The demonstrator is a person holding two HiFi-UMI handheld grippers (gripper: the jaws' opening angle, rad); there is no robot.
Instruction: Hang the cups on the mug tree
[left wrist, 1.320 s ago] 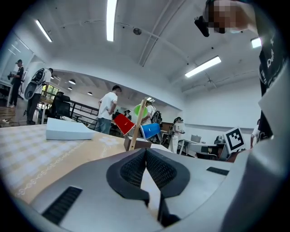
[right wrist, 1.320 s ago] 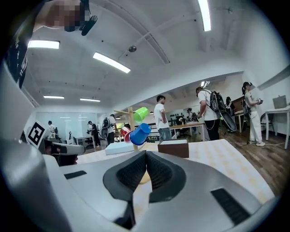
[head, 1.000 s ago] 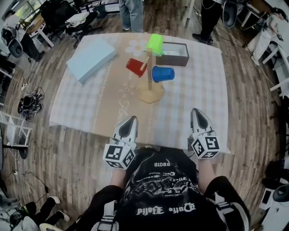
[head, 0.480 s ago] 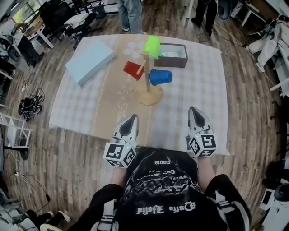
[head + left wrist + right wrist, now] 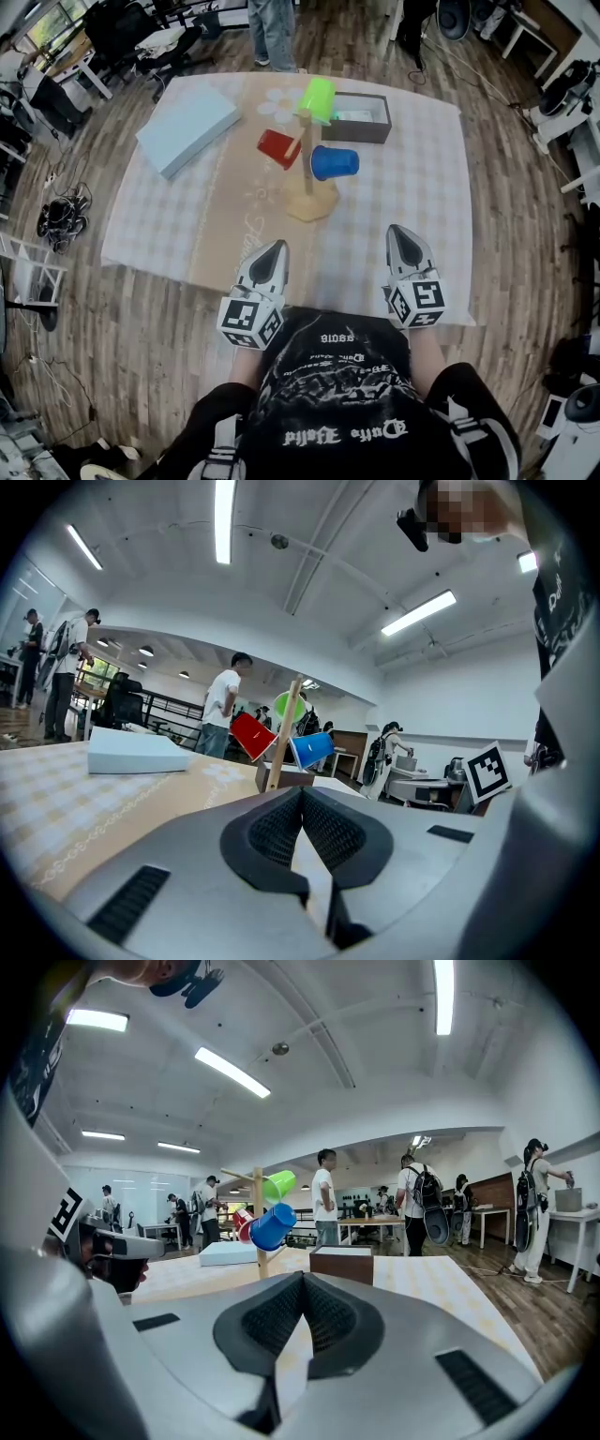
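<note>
Since 1 second ago the right tool [image 5: 401, 231] has drifted slightly left, and the people at the far side have walked on. The left tool [image 5: 274, 247] sits much as it was. Both tools are at the near edge of the table [image 5: 412, 187], each with its jaws pressed together and nothing between them. All 3 cups hang on the mug tree [image 5: 311, 199], which stands mid-table, well apart from both tools. The green cup [image 5: 318, 96] is on top, the red cup [image 5: 277, 146] left and the blue cup [image 5: 335, 163] right. A brown box [image 5: 367, 132] lies just beyond the tree, and a light-blue box [image 5: 187, 128] lies far left.
</note>
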